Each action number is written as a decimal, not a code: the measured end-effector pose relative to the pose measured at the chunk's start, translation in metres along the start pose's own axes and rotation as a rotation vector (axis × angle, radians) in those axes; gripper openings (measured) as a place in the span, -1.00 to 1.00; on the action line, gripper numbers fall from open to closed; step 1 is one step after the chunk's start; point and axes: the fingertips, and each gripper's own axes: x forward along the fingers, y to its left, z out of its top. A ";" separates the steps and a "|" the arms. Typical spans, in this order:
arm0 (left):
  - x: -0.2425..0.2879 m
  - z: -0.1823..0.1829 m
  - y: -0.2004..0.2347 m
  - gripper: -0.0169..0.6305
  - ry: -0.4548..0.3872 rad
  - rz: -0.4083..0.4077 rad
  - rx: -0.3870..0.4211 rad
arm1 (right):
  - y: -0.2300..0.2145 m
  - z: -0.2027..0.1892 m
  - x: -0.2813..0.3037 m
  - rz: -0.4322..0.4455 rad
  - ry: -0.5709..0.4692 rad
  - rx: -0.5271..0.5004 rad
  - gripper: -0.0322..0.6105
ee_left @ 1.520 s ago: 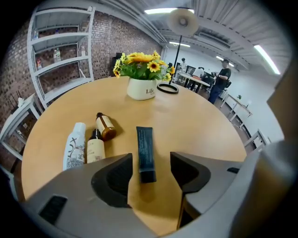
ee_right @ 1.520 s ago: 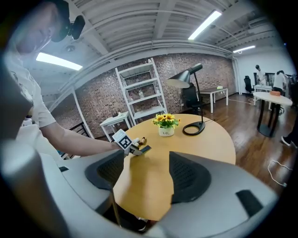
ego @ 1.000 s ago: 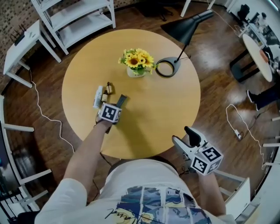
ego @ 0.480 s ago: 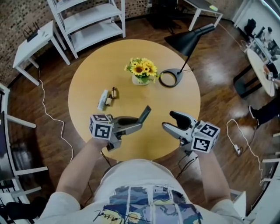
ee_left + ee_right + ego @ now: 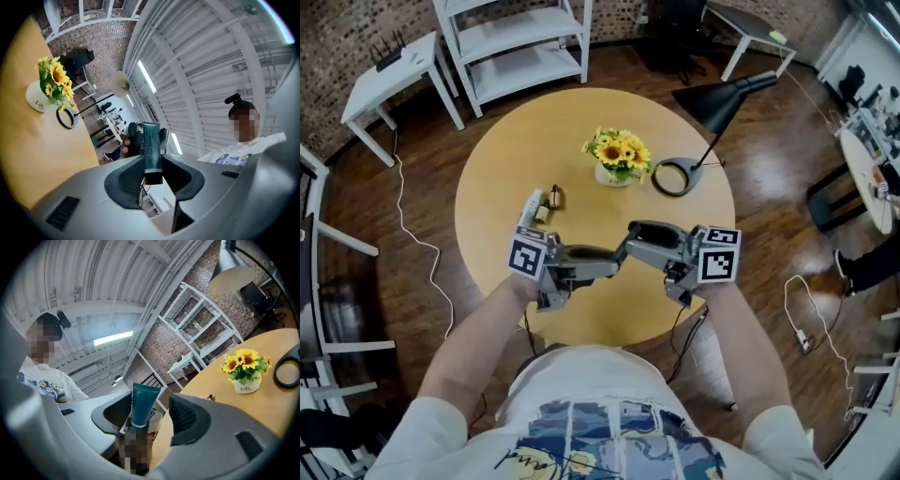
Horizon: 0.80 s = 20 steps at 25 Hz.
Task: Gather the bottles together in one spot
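Though near the bottles, sunflower vase apart.

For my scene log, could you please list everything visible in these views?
table: one, light wood, round, centre
sunflowers: one bunch, yellow, in a white pot, table's far side
lamp: one, black, ring base beside the pot
white bottle: one, lying on the table's left part
brown bottle: one, small, beside the white bottle
teal tube: one, dark teal, held above the table
shelf unit: one, white, beyond the table
side table: one, white, far left
left tongs: grey, shut on the teal tube
right tongs: grey, closing, tube between them
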 end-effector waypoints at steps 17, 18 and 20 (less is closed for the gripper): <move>-0.089 0.009 0.104 -0.53 0.099 0.873 0.327 | -0.105 0.002 -0.014 -0.578 0.105 -0.266 -0.42; -0.097 0.007 0.107 -0.53 0.124 0.926 0.347 | -0.117 0.001 -0.016 -0.629 0.109 -0.279 -0.42; -0.110 0.002 0.107 -0.53 0.166 1.004 0.387 | -0.140 0.000 -0.019 -0.716 0.114 -0.303 -0.42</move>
